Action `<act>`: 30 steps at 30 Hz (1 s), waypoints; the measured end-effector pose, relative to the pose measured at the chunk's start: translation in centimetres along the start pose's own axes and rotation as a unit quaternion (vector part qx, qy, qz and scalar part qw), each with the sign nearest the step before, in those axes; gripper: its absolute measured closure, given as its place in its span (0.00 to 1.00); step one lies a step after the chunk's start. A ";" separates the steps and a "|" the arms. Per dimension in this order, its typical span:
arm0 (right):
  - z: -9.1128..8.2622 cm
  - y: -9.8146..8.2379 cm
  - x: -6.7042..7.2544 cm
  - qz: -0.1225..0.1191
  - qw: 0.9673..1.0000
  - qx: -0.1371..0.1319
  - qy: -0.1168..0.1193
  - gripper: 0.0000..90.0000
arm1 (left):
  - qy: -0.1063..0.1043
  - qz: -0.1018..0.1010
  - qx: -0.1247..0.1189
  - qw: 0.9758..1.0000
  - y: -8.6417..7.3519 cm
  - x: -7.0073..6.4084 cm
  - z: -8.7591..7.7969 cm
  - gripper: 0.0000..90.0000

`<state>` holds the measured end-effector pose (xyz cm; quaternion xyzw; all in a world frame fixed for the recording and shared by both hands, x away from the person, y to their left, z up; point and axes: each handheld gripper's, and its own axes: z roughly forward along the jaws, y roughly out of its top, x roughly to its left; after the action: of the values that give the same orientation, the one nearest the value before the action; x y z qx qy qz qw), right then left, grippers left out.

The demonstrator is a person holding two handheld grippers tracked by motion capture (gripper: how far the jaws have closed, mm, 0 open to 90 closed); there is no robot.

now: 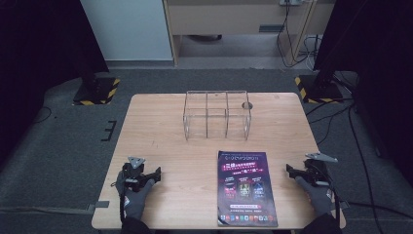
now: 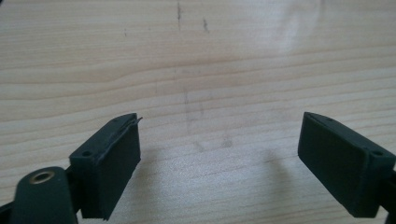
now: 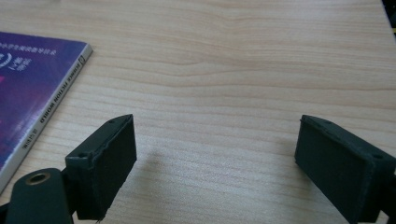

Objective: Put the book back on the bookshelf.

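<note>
A purple magazine [image 1: 246,187] lies flat near the table's front edge, right of centre; its spine and cover [image 3: 32,88] show at the left of the right gripper view. A clear acrylic rack [image 1: 216,114] with three compartments stands at the back middle of the table. My left gripper [image 1: 157,174] rests at the front left, open, with bare wood between its jaws [image 2: 219,154]. At the front right, just right of the magazine, my right gripper [image 1: 289,170] is open over bare wood [image 3: 215,149] and apart from the magazine.
The wooden table [image 1: 160,126] has a round hole [image 1: 246,105] at the back right, next to the rack. Black stands with yellow-striped bases [image 1: 97,90] sit on the floor beyond both far corners, and cables [image 1: 341,117] run along the right side.
</note>
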<state>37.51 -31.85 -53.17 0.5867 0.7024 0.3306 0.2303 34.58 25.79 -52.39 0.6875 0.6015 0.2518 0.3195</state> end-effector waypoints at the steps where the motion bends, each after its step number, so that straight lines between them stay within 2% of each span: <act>1: -0.2 0.1 0.0 -0.004 1.000 -0.005 -0.002 0.14 | -0.001 -0.003 -0.003 1.000 0.0 -0.1 -0.2 0.16; 6: -0.7 0.3 0.3 -0.010 1.000 -0.011 -0.004 0.14 | -0.015 -0.006 -0.011 1.000 0.2 -0.5 -0.7 0.18; 8: -1.0 0.4 0.5 -0.015 1.000 -0.013 -0.002 0.14 | -0.022 -0.006 -0.021 1.000 0.2 -0.8 -1.2 0.20; 18: -1.9 0.5 0.3 -0.005 1.000 -0.021 0.005 0.14 | -0.043 -0.007 -0.037 0.998 0.4 -2.0 -2.2 0.25; 23: -2.6 0.6 0.7 -0.006 0.999 -0.030 0.009 0.14 | -0.059 -0.009 -0.041 0.997 0.6 -3.0 -2.6 0.27; 29: -3.0 0.9 1.7 -0.013 0.999 -0.029 0.013 0.14 | -0.067 -0.003 -0.043 0.997 0.6 -3.9 -2.8 0.28; 30: -3.1 0.9 1.8 -0.016 0.999 -0.029 0.016 0.14 | -0.075 -0.002 -0.043 0.996 0.6 -4.2 -2.9 0.28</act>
<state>35.57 -30.64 -50.31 0.5629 0.7055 0.3563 0.2416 32.21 21.96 -49.82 0.6888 0.5656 0.2245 0.3940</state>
